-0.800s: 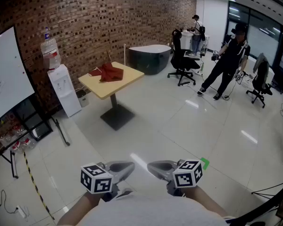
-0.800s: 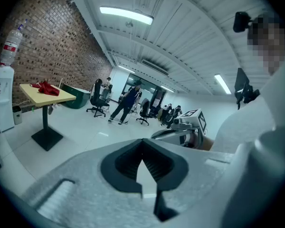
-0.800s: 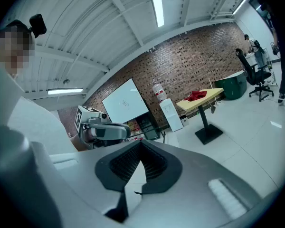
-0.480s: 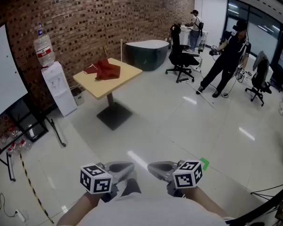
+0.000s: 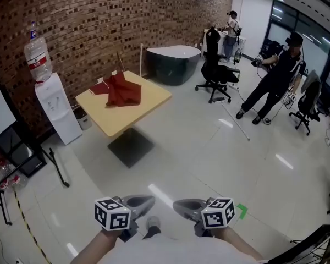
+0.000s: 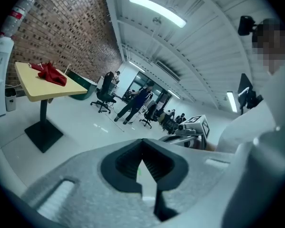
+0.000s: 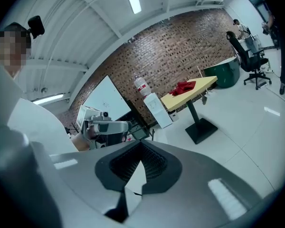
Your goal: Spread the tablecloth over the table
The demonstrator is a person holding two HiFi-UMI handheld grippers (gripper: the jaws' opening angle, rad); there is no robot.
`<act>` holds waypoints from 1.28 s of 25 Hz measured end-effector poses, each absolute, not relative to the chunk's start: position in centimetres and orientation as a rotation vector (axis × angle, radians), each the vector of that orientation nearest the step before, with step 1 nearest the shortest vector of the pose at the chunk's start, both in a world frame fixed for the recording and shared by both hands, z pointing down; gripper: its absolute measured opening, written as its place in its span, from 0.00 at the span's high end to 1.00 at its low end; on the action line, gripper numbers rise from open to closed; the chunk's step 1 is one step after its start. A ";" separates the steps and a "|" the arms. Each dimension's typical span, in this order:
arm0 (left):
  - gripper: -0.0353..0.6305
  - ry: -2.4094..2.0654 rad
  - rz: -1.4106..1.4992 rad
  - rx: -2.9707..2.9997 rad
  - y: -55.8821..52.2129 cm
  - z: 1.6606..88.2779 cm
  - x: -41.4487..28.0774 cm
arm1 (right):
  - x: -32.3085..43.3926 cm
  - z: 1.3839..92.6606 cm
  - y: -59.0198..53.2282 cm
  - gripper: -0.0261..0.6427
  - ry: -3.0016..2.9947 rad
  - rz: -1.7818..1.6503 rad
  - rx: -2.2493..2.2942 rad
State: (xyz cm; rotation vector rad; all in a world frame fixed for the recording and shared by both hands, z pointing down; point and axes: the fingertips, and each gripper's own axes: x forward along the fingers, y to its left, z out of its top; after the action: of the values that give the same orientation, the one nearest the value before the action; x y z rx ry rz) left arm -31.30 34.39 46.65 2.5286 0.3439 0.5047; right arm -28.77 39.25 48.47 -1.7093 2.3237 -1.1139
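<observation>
Head view: crumpled red tablecloth (image 5: 121,91) heaped on the yellow square pedestal table (image 5: 152,100), well apart from the left gripper (image 5: 147,201) and right gripper (image 5: 180,205). Only the two gripper views reveal both sets of jaws closed, empty.

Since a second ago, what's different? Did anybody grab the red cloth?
Nobody grabbed it. The table with the red tablecloth looks bigger and nearer: the person holding the grippers has walked toward it. The water dispenser slid toward the picture's left. Unchanged: left gripper and right gripper shut, empty, side by side; tablecloth bunched on the table.
</observation>
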 end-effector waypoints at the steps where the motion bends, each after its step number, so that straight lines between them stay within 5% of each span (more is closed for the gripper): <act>1: 0.94 0.349 0.485 2.532 31.9 46.7 -29.6 | -27.1 48.9 36.8 0.96 2.319 -1.128 -1.703; 9: 0.94 0.237 0.355 2.563 12.1 43.0 -19.4 | -16.0 46.1 19.6 0.96 2.342 -1.075 -1.722; 22: 0.94 0.008 0.400 2.527 -0.2 46.3 -11.5 | -4.9 47.7 5.7 0.96 2.412 -1.095 -1.575; 32: 0.94 -0.263 0.352 2.530 -10.2 44.9 1.1 | 8.7 47.0 -6.1 0.96 2.563 -1.120 -1.324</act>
State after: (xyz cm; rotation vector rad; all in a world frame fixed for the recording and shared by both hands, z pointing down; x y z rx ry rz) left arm 1.10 -10.25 44.95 2.5302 -0.2633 0.3517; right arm 8.69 -6.07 46.96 -1.3239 2.5630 -1.1203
